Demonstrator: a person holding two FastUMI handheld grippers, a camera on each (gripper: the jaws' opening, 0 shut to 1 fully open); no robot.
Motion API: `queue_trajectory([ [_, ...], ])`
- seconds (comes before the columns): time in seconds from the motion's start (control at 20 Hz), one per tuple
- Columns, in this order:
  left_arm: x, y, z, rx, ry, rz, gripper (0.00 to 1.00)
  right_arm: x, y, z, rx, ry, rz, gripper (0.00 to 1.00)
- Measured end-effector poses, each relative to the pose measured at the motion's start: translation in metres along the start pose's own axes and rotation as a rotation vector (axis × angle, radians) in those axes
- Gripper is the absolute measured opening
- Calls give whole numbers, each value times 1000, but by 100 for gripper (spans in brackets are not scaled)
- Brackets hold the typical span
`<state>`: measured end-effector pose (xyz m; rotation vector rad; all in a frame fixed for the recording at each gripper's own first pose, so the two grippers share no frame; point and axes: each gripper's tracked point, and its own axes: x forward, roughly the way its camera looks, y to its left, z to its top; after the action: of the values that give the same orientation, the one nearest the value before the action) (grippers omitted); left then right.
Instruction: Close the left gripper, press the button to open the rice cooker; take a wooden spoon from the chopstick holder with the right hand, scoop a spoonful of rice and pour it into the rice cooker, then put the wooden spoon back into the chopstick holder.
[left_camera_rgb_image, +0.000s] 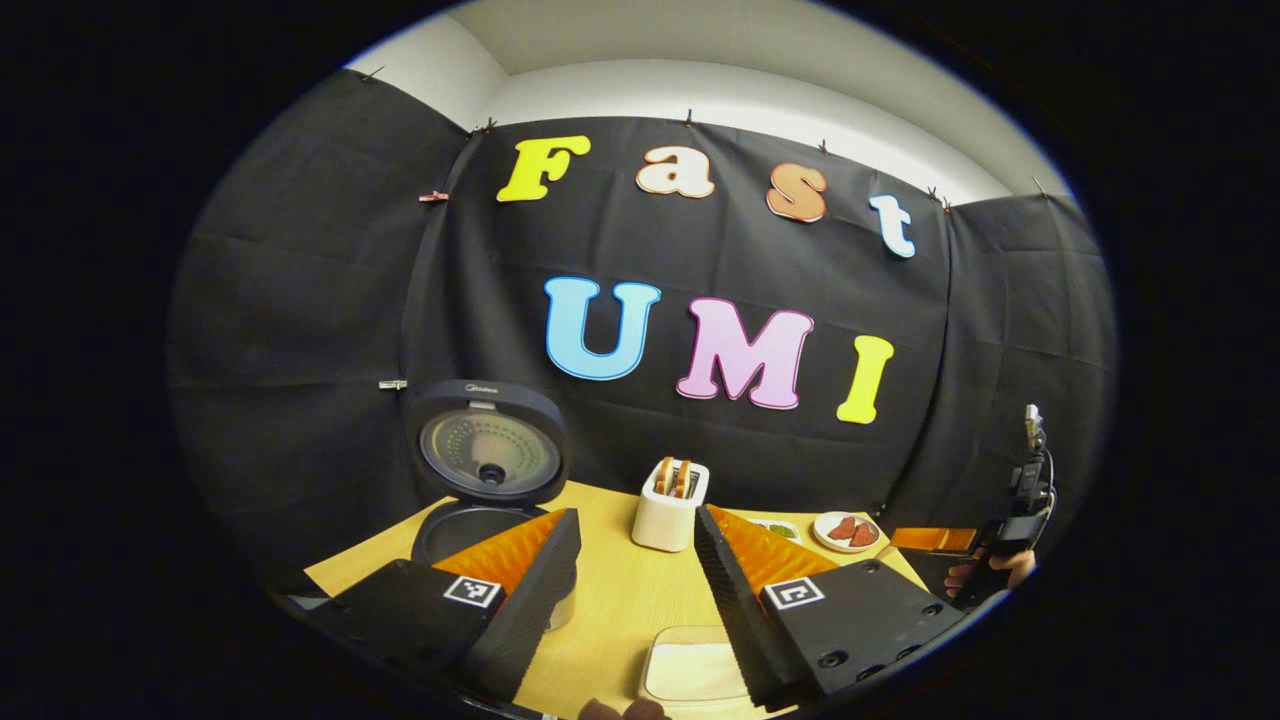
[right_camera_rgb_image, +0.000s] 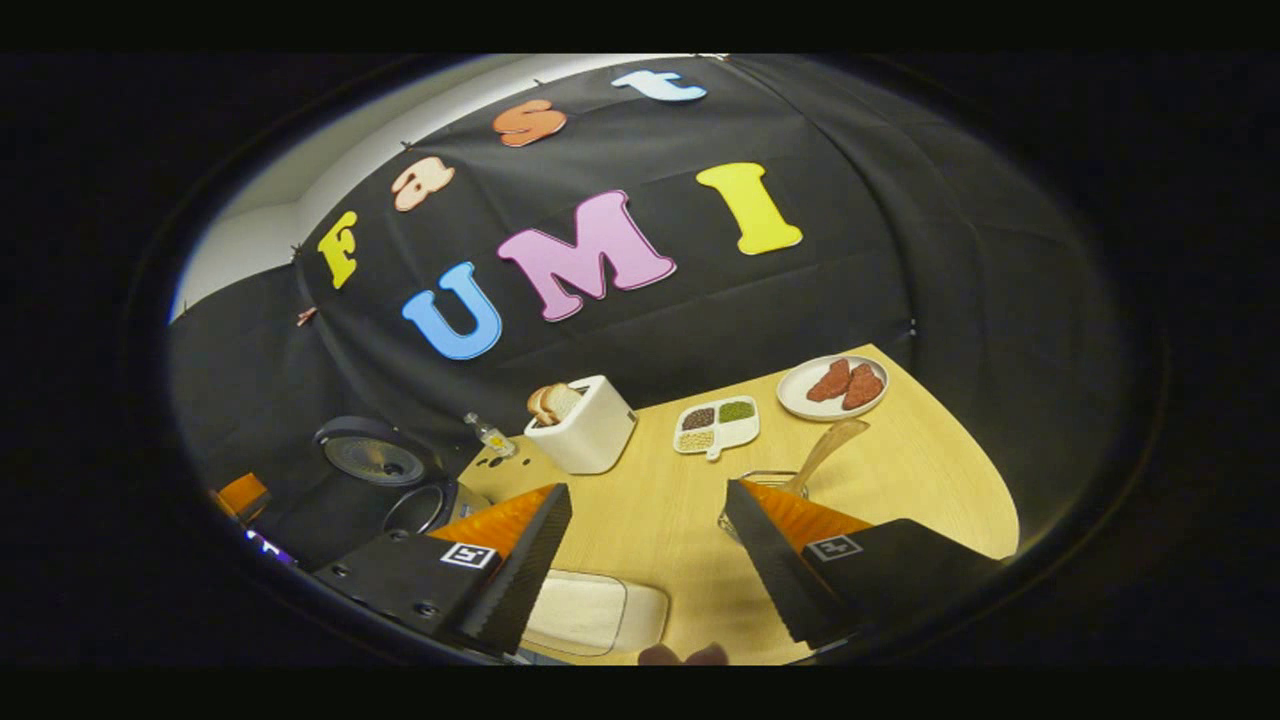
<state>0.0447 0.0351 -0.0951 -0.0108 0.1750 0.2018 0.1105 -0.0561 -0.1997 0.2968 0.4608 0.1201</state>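
Note:
The rice cooker (left_camera_rgb_image: 470, 530) stands at the table's left with its lid (left_camera_rgb_image: 490, 455) swung up, and it appears again at the left (right_camera_rgb_image: 415, 510) in the right gripper view. My left gripper (left_camera_rgb_image: 636, 512) is open and empty above the table, just right of the cooker. My right gripper (right_camera_rgb_image: 648, 488) is open too, with nothing between its fingers. The wooden spoon (right_camera_rgb_image: 828, 447) stands in the chopstick holder (right_camera_rgb_image: 762, 482), just behind the right finger. A shallow white dish of rice (right_camera_rgb_image: 595, 610) lies at the near edge, below both grippers (left_camera_rgb_image: 690, 668).
A white toaster (right_camera_rgb_image: 585, 425) with bread stands at mid-table. Right of it are a divided dish of beans (right_camera_rgb_image: 715, 425) and a plate of meat (right_camera_rgb_image: 833, 385). A small bottle (right_camera_rgb_image: 490, 435) stands left of the toaster. A hand (left_camera_rgb_image: 985, 572) holds the other gripper at the far right.

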Motion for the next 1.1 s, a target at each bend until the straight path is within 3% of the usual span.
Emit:
queue_trajectory([
  [0.55,52,103,48,21,-93,-21,81,-41,111,-40,-28,-25,-42,97],
  [0.85,85,123,70,56,-156,-18,81,-61,134,-66,-58,7,-66,97],
  [1.1,119,146,88,73,-206,46,80,-63,143,-75,-96,21,-75,97],
])
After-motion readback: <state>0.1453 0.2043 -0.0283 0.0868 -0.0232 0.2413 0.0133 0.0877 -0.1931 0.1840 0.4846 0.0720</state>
